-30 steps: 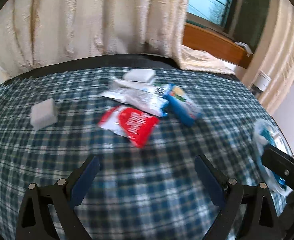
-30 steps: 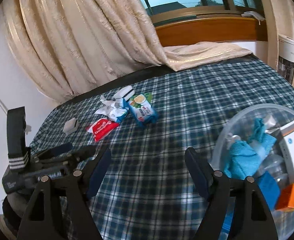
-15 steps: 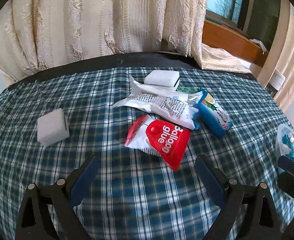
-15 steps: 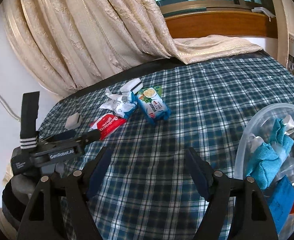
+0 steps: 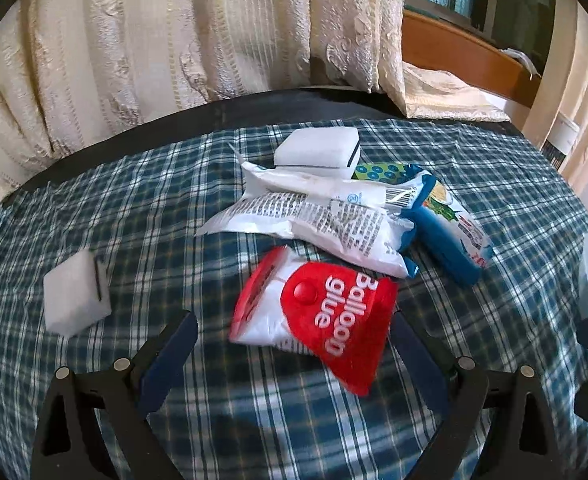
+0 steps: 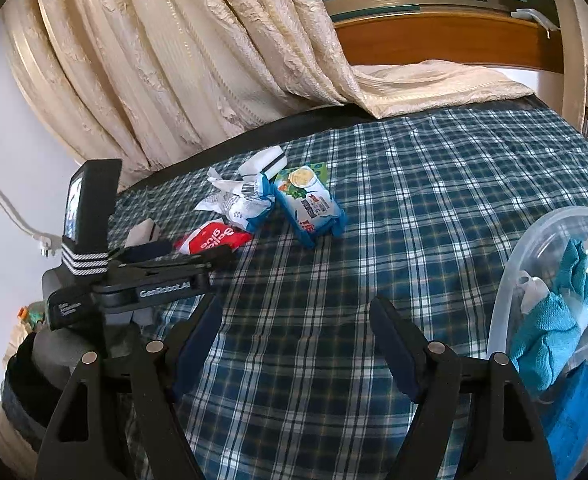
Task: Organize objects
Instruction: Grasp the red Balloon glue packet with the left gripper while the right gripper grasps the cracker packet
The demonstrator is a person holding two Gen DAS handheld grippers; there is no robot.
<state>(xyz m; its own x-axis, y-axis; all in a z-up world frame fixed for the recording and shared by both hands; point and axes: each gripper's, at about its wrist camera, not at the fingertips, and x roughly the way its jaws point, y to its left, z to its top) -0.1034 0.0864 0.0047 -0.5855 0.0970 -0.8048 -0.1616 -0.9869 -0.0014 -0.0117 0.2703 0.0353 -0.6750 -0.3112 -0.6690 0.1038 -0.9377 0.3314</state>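
A bed-like surface under a blue-and-white plaid cloth (image 5: 294,420) filled both views, with cream curtains (image 5: 173,40) hanging behind it and a window beyond. And there was the left gripper (image 5: 294,344), jaws spread wide with nothing clamped, tipped down over the red "Balloon glue" packet (image 5: 318,320). The packet lay right ahead of it, its near end reaching in between the two blue pads without either one touching. Just past the packet sat the rest of the pile: a crumpled white printed wrapper (image 5: 318,220), a blue snack pack (image 5: 450,240) off to the tool's right, and a white sponge block (image 5: 318,148) at the far end. A second white sponge (image 5: 75,296) lay apart, out beyond the left finger.

Over to the right gripper (image 6: 294,344): also standing open and empty, only bare plaid between its fingers, the pile well ahead and to its left. Close by its right finger stood the clear plastic tub (image 6: 506,280), already holding a teal cloth (image 6: 550,320) and several other bits, some too cramped at the frame edge to name.

So, by the look of it, the job was partway through: some items binned, five left on the cloth. The glue packet looked the likely next pick, and the tub its probable home.
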